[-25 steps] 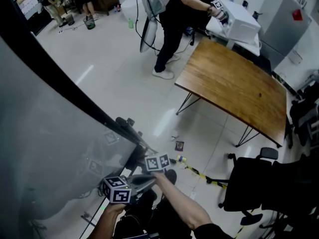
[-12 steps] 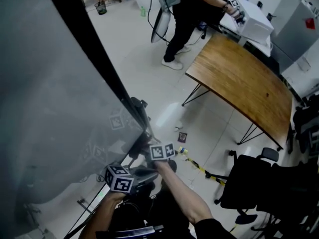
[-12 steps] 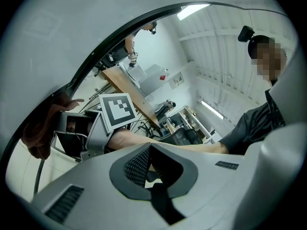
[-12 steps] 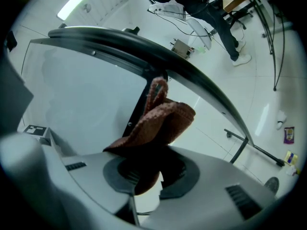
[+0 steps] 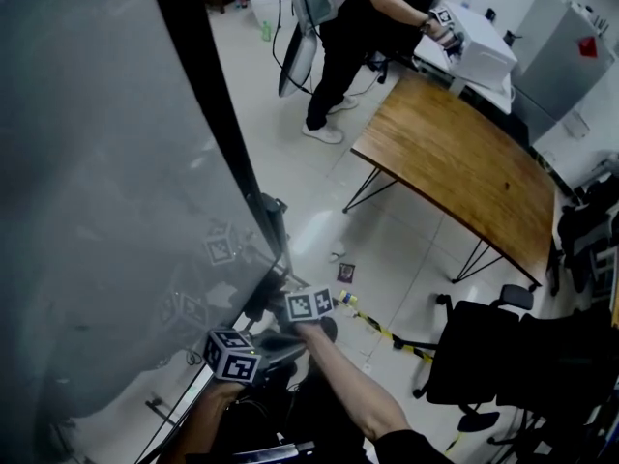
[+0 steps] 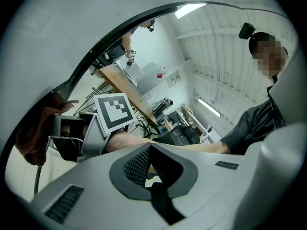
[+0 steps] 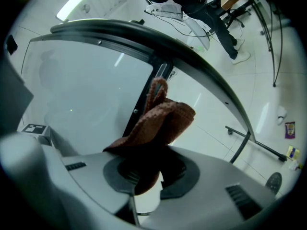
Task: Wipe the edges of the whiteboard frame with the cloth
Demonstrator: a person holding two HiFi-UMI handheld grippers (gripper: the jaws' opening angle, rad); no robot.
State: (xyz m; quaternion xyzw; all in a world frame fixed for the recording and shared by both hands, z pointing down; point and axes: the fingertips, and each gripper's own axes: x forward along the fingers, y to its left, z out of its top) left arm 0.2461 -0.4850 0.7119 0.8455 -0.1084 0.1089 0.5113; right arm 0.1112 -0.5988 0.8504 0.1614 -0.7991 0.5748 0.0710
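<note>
Right gripper view: the right tongs (image 7: 149, 171) are closed on the brown cloth (image 7: 160, 121), near the whiteboard frame (image 7: 168, 44). The left tongs (image 6: 149, 150) are closed, holding nothing.

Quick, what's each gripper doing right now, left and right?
Left gripper: closed, holding nothing.
Right gripper: closed on the brown cloth.

Left tool (image 5: 279, 344), right tool (image 5: 278, 288): grey, black pads (image 6: 136, 164), black-white marker cubes (image 5: 232, 359); dark short sleeve (image 6: 254, 123).
</note>
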